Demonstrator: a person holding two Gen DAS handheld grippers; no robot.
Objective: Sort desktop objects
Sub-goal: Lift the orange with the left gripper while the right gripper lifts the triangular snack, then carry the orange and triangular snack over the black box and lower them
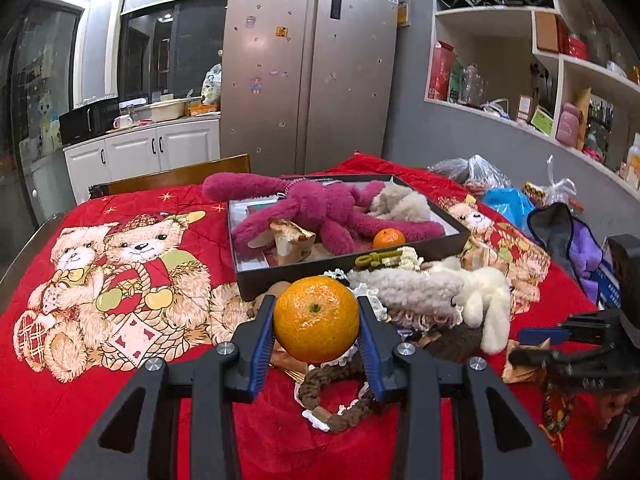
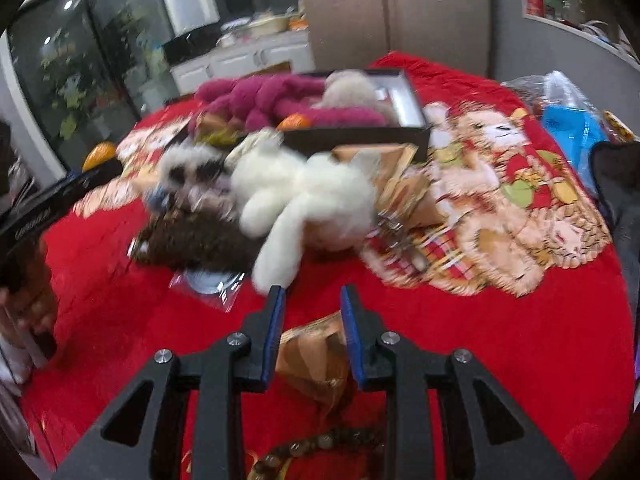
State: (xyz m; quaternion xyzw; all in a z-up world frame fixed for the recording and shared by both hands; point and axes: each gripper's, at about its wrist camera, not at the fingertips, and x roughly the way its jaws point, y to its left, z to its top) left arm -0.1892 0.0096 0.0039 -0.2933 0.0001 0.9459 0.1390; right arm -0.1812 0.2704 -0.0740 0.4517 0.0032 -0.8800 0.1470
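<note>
Gripping an orange [image 1: 316, 318] between its blue pads, the left gripper [image 1: 316, 320] holds the fruit above the red bear-print cloth [image 1: 120, 280], while the right gripper [image 2: 312, 300] pinches a gold-brown paper wrapper [image 2: 316, 356].

Just beyond the held orange stands the black tray [image 1: 280, 276], and in it lie a magenta plush toy [image 1: 320, 208], a second small orange [image 1: 389, 238], a crumpled paper carton [image 1: 290, 240] and a grey fluffy toy [image 1: 400, 200]. Between the orange and the tray's near wall, to the right, a white plush toy [image 1: 484, 304] and a grey woolly piece [image 1: 412, 292] crowd the cloth; a brown braided band [image 1: 320, 392] lies under the orange. The right gripper's jaws are nearly together on the wrapper, with the white plush just past its fingertips and a string of brown beads [image 2: 320, 442] below.
</note>
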